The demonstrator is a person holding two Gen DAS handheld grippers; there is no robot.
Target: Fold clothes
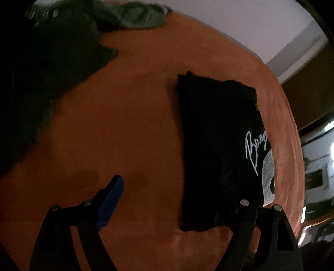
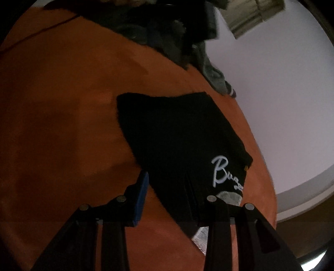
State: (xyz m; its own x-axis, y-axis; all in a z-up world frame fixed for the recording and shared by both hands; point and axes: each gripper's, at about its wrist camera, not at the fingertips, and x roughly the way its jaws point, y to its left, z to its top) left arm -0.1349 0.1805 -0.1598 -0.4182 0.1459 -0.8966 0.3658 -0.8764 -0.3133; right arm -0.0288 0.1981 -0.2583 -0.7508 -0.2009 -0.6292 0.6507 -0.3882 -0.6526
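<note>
A black T-shirt (image 1: 217, 150) with white script lettering is lying folded into a neat rectangle on the orange bedsheet (image 1: 129, 116). The left gripper (image 1: 175, 196) is hovering wide open and empty. The right gripper (image 2: 177, 187) is straddling the shirt's near edge; its grip is unclear. Only the left view is showing the grey-green garment (image 1: 137, 16) heaped at the far edge.
</note>
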